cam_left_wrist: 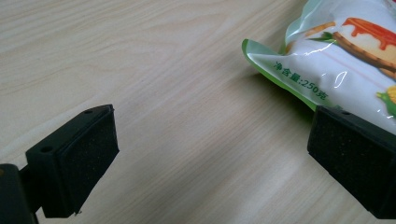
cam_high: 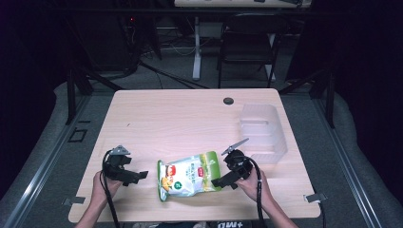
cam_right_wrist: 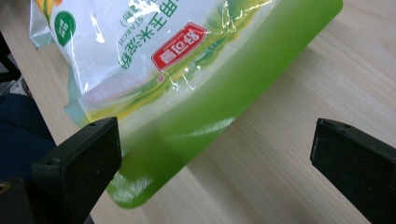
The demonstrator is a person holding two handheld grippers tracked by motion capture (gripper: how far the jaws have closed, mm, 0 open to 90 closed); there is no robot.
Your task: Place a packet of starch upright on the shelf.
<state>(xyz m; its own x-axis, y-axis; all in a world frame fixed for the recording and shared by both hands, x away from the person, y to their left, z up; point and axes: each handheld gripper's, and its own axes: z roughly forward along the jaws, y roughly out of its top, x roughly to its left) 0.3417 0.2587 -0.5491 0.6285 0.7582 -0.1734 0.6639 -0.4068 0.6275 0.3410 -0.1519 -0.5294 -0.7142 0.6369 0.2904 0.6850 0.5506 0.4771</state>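
Two bare forearms come in over the near edge of the pale wooden table (cam_high: 190, 114), each hand gripping a black two-jaw tool. Between them lies a glossy white-and-green plastic pouch (cam_high: 189, 175) with a red label and printed food pictures, flat on the wood near the front edge. At its left sits the left gripper (cam_high: 138, 176), jaws spread wide with nothing between them; in the left gripper view one jaw stands just in front of the pouch's corner. On the other side, the right gripper (cam_high: 221, 182) is also wide open and empty, its near jaw right beside the pouch's green edge. Farther back on the right stands a frosted clear plastic bin (cam_high: 263, 132), and a small dark round disc (cam_high: 228, 100) sits near the far edge.
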